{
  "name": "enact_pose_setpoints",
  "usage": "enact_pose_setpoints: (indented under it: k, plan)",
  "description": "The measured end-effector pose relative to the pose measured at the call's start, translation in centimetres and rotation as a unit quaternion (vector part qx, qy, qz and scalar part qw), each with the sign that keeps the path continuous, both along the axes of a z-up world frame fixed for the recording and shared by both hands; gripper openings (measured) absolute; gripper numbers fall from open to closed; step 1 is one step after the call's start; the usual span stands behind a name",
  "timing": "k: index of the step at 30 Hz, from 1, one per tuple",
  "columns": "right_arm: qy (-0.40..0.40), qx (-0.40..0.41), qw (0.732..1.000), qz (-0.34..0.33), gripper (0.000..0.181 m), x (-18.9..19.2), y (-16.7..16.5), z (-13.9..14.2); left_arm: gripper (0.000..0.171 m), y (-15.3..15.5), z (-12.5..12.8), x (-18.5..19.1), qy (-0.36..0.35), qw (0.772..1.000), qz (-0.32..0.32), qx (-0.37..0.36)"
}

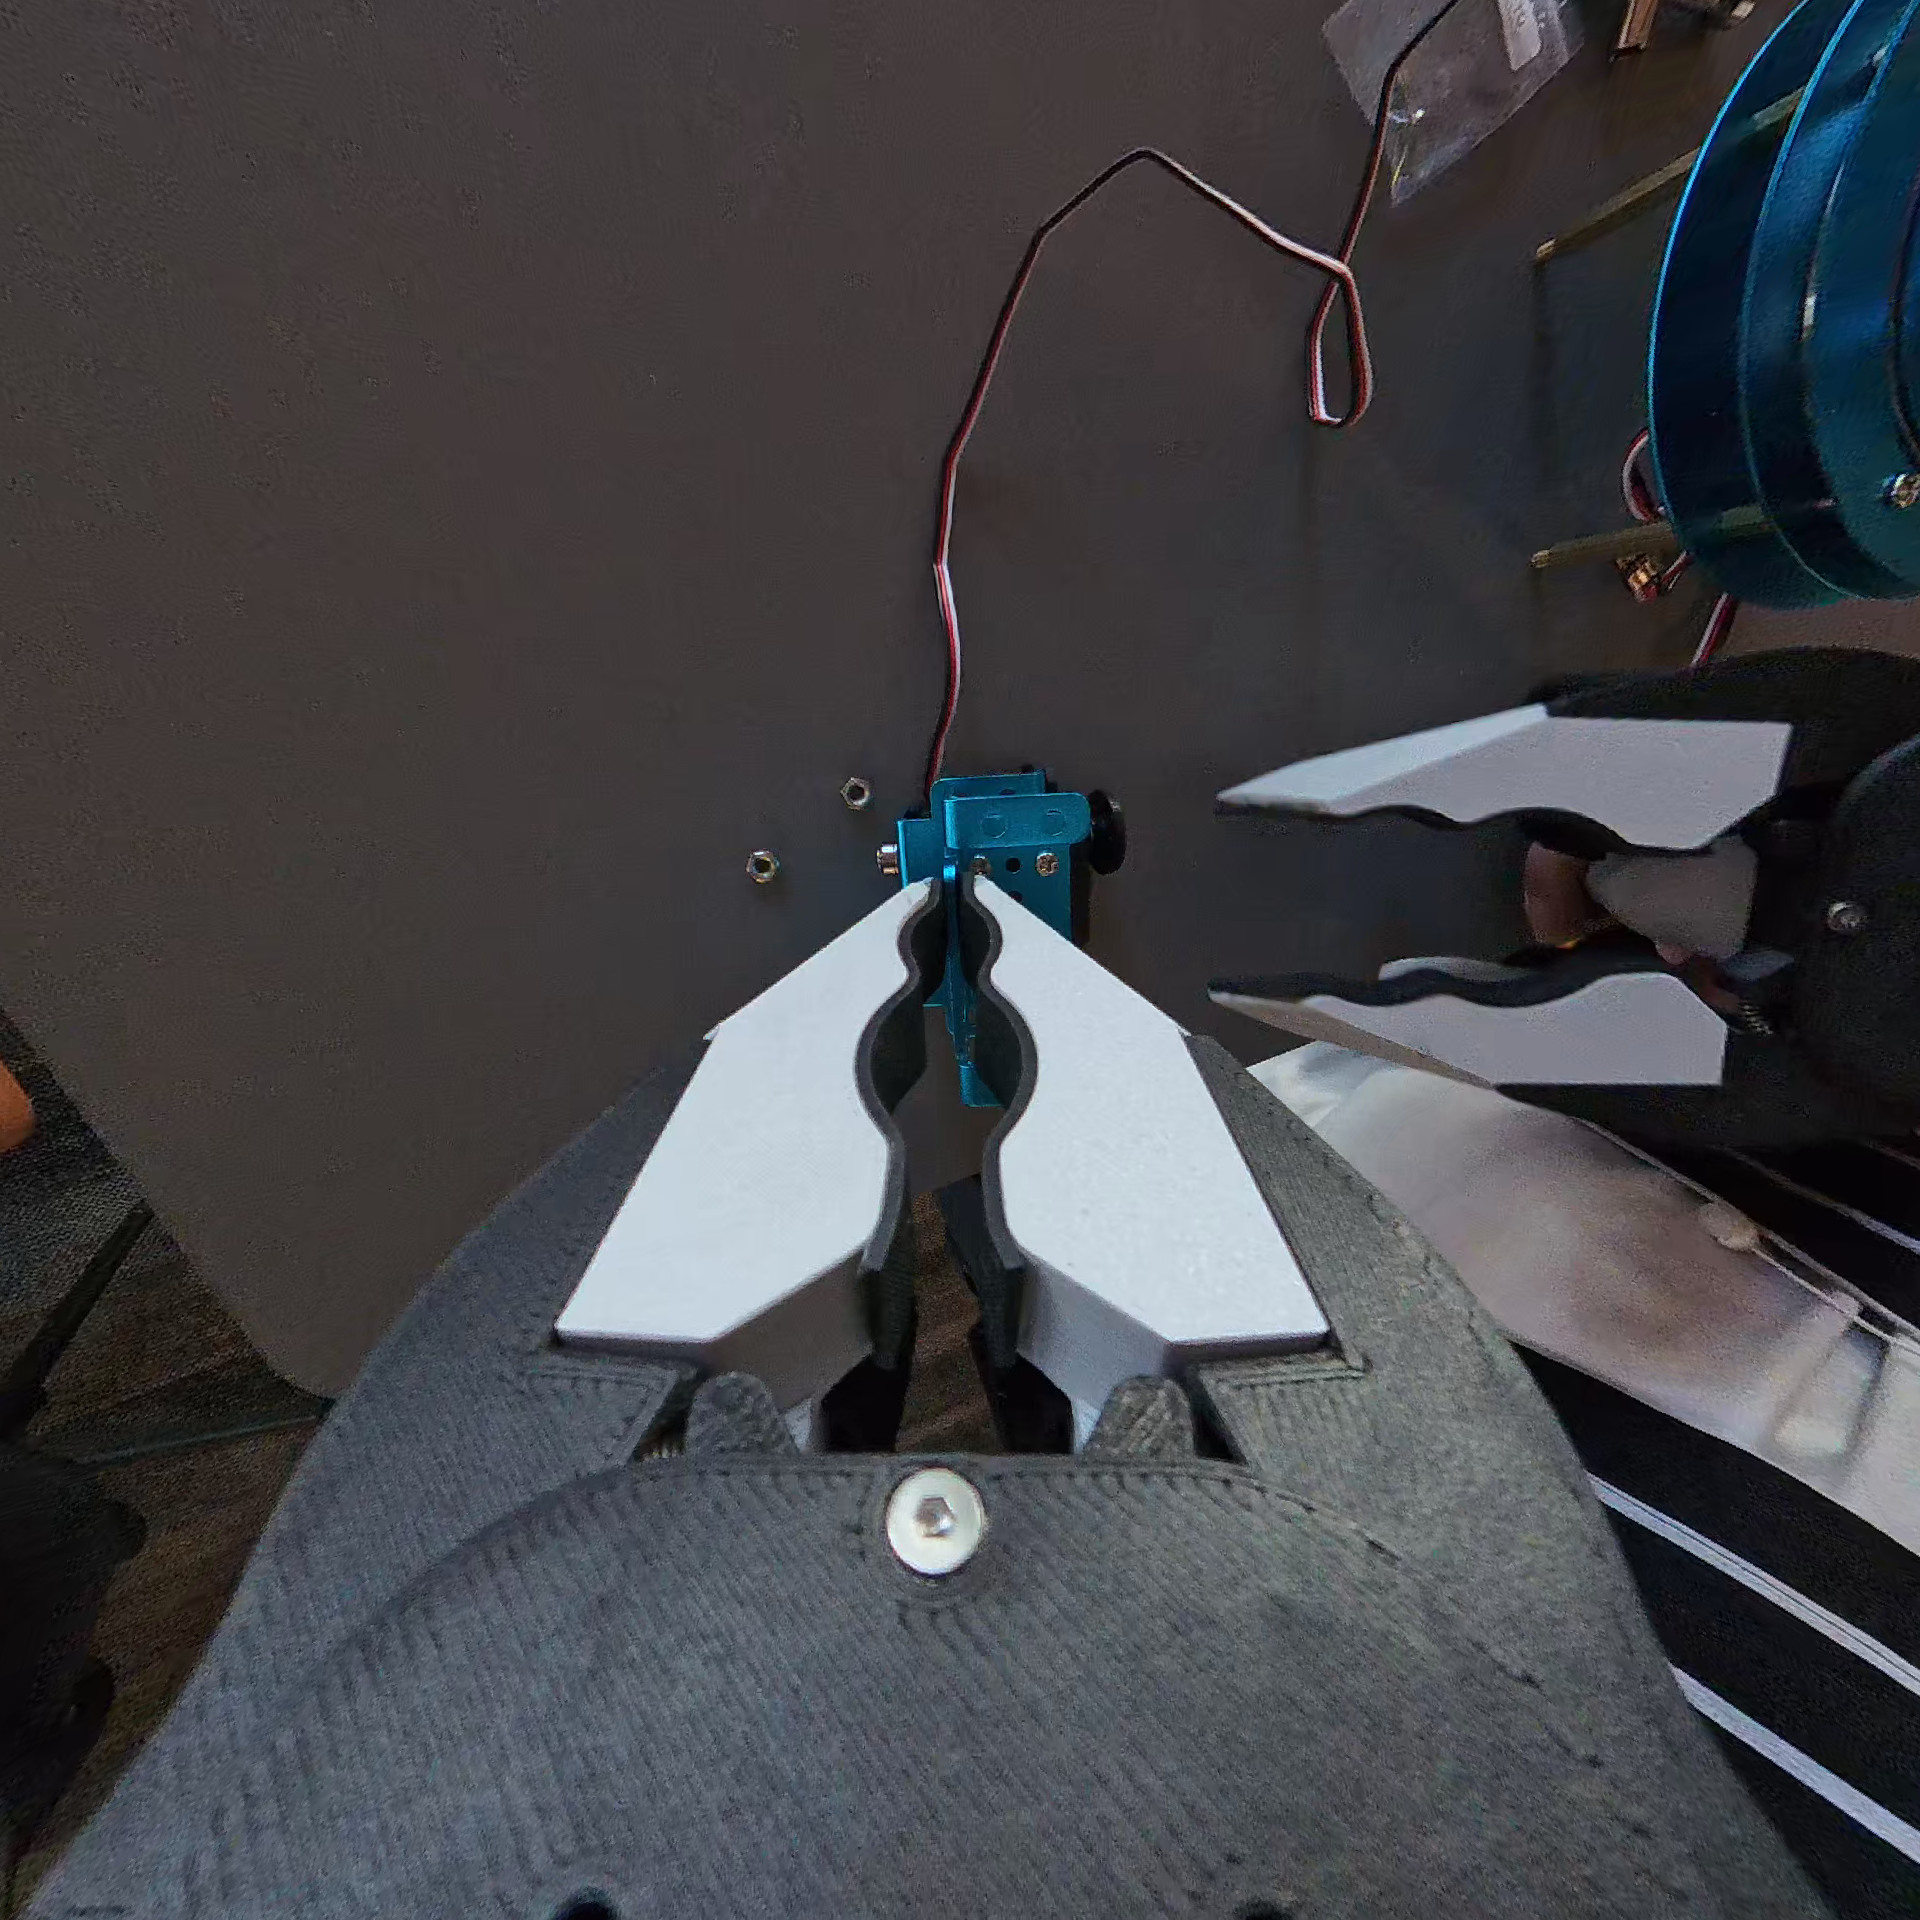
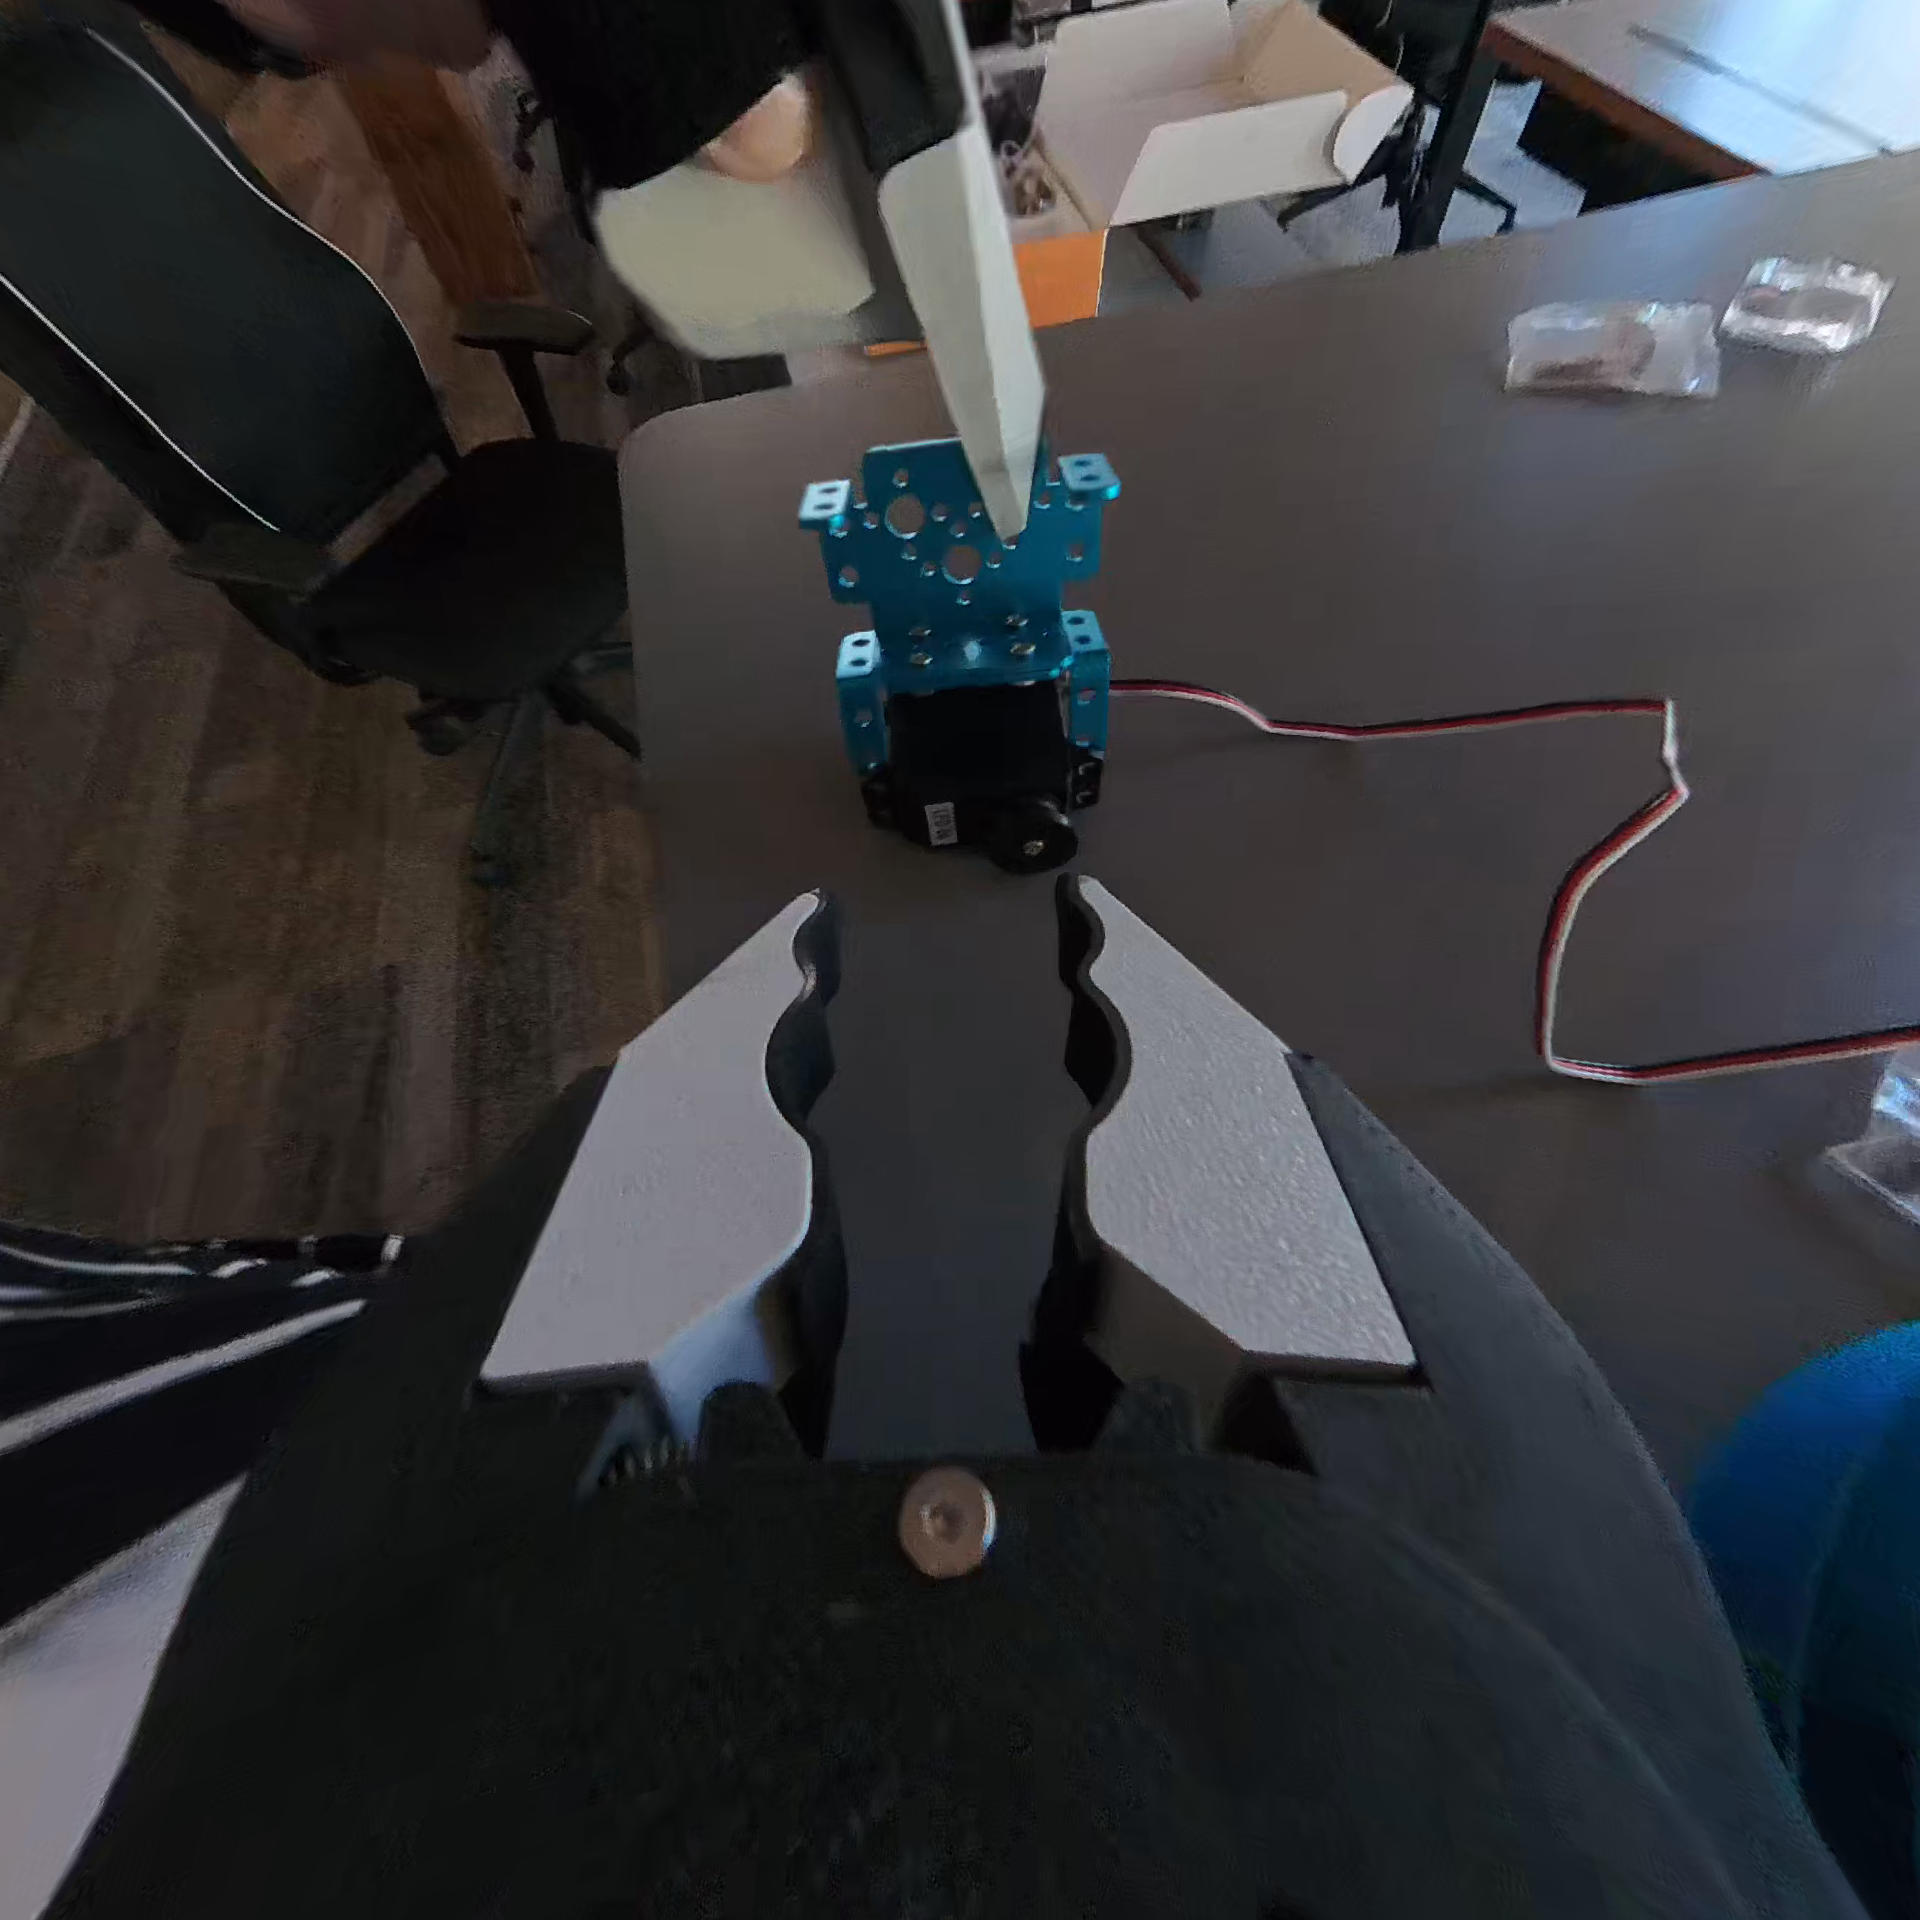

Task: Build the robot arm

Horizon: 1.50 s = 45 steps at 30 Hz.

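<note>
The left gripper (image 1: 951,894) has its fingers squeezed on the blue metal bracket (image 2: 961,582) with a black servo motor (image 2: 977,769), standing on the dark surface (image 2: 1351,520), while the right gripper (image 2: 940,899) waits nearby, fingers apart, holding nothing.

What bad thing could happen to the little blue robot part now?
The left gripper pinches only the thin top edge of the blue bracket, so it might slip out or tip over. The servo wire trails loose across the table, so a pull could snag it. Two small nuts lie close by; a bump might knock them away. The right gripper, open, hangs near the black servo and could nudge it.
</note>
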State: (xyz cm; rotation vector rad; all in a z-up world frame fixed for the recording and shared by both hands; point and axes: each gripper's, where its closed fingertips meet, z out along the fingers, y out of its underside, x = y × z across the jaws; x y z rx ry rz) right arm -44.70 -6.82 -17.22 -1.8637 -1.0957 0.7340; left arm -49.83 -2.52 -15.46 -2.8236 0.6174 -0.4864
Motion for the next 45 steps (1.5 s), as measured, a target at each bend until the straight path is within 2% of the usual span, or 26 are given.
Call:
enact_pose_setpoints:
  k: [4, 15, 24, 30, 37, 43, 45]
  plan:
    - [-0.019, -0.033, 0.999, 0.0, 0.043, -0.8, 0.5, -1.0, 0.0, -0.4, -0.4, 0.3, -0.007, 1.0, -0.002, -0.002]
    - [-0.027, -0.012, 0.999, 0.03, 0.044, -1.7, 0.5, -1.0, 0.0, -1.4, -0.2, 0.9, -0.069, 0.997, -0.001, -0.026]
    - [-0.07, 0.002, 0.997, 0.026, 0.042, -0.6, 0.8, -1.9, 0.0, -1.6, -0.4, 1.5, -0.033, 0.999, -0.007, 0.006]
    - [-0.083, -0.016, 0.996, 0.039, 0.027, -0.7, 0.5, -2.5, 0.0, -1.9, -0.4, 2.1, 0.018, 0.999, -0.012, 0.031]
    - [-0.085, -0.019, 0.995, 0.041, 0.027, -0.7, 0.4, -2.6, 0.001, -2.2, -0.7, 2.9, 0.078, 0.995, -0.038, 0.056]
    - [-0.083, -0.022, 0.995, 0.042, 0.028, -0.7, 0.4, -2.6, 0.001, -2.2, -1.0, 3.1, 0.081, 0.995, -0.038, 0.054]
    - [-0.083, -0.022, 0.995, 0.042, 0.028, -0.7, 0.4, -2.6, 0.006, -2.4, -1.3, 3.3, 0.081, 0.995, -0.041, 0.048]
